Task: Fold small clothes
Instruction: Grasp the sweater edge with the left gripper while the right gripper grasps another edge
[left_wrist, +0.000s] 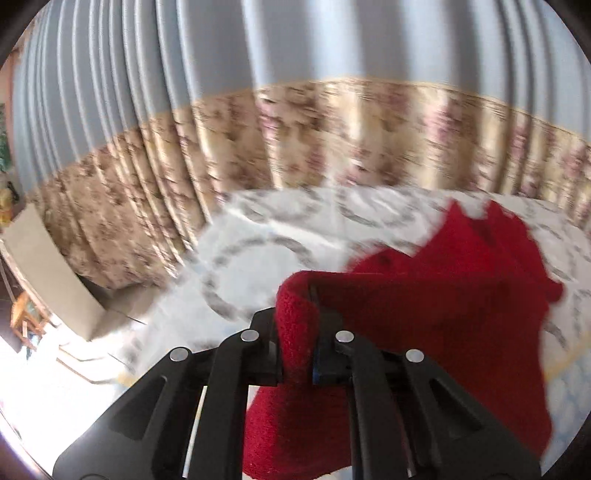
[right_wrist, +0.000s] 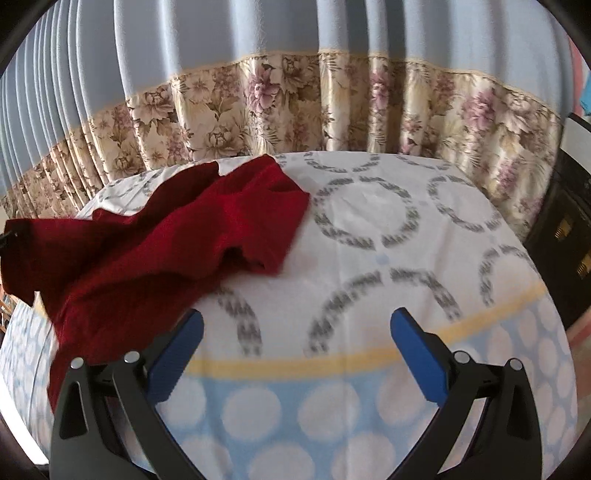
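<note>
While the left gripper (left_wrist: 297, 343) stands clamped on a fold of the red garment (left_wrist: 424, 317), the cloth rises in a ridge between its black fingers and drapes away to the right across the bed. No earlier frame is at hand, so only the present grip is recorded: jaws nearly together, fabric pinched between the blue pads.

Nearest in the right wrist view, the right gripper (right_wrist: 295, 332) stands wide open and holds nothing. Its blue pads (right_wrist: 417, 354) hang over the patterned bedsheet (right_wrist: 369, 229), apart from the cloth. The garment lies to the left of this gripper, rumpled, one edge lifted toward the left border of the picture, with its far portion spread flat on the sheet.

Step in hand, as a judgement: the garment is being taken up and laid out for folding; no finished fold is visible. The next move likely calls for the right gripper to travel left, close on a free edge or corner of the garment, and tension the cloth between both grippers before it is laid flat. Grasp a single layer only; a bunched grip would give a crooked fold.

Beyond the bed hangs a curtain (right_wrist: 295, 55), blue above and floral below. At the far right stands a dark cabinet (right_wrist: 569, 236).

No brand, label or legible writing is visible in either view.
</note>
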